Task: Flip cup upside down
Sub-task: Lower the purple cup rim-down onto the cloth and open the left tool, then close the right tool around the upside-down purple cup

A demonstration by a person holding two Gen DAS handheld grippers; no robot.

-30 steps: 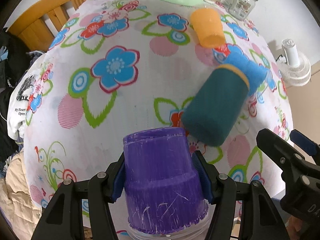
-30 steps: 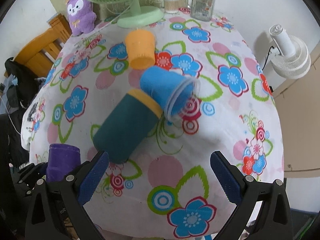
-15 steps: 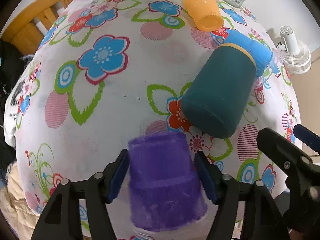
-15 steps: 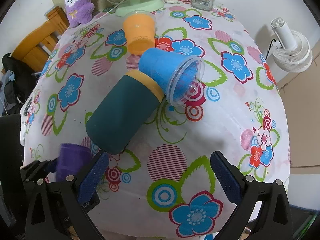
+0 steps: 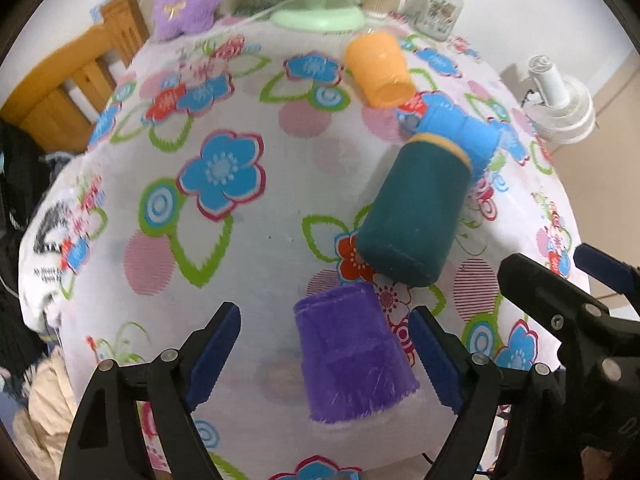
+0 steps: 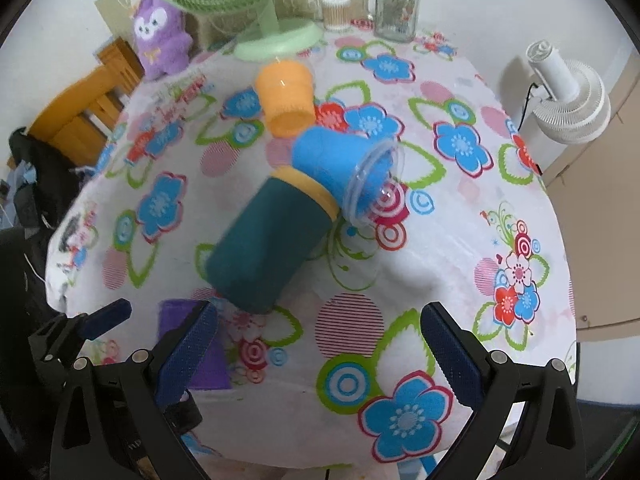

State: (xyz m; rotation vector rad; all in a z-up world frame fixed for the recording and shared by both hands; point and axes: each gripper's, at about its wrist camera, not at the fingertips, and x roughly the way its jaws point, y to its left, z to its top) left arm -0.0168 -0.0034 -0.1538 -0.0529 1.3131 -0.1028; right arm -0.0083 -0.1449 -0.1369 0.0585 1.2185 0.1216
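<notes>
A purple cup (image 5: 352, 354) stands upside down on the flowered tablecloth (image 5: 248, 248) near the front edge, its rim on the cloth. My left gripper (image 5: 326, 354) is open with a finger on each side of the cup, clear of it. In the right wrist view the cup (image 6: 192, 344) shows partly behind my right gripper's left finger. My right gripper (image 6: 320, 354) is open and empty over the front of the table.
A dark teal cup (image 5: 414, 216) lies on its side just beyond the purple cup, touching a blue cup (image 6: 340, 168) on its side. An orange cup (image 5: 378, 70) lies farther back. A green fan (image 6: 276, 36), glass jar (image 6: 396, 12) and purple plush (image 6: 160, 36) stand at the back.
My left gripper held the purple cup upside down, set it on the cloth, then opened wide and drew back. The right gripper stayed open.
</notes>
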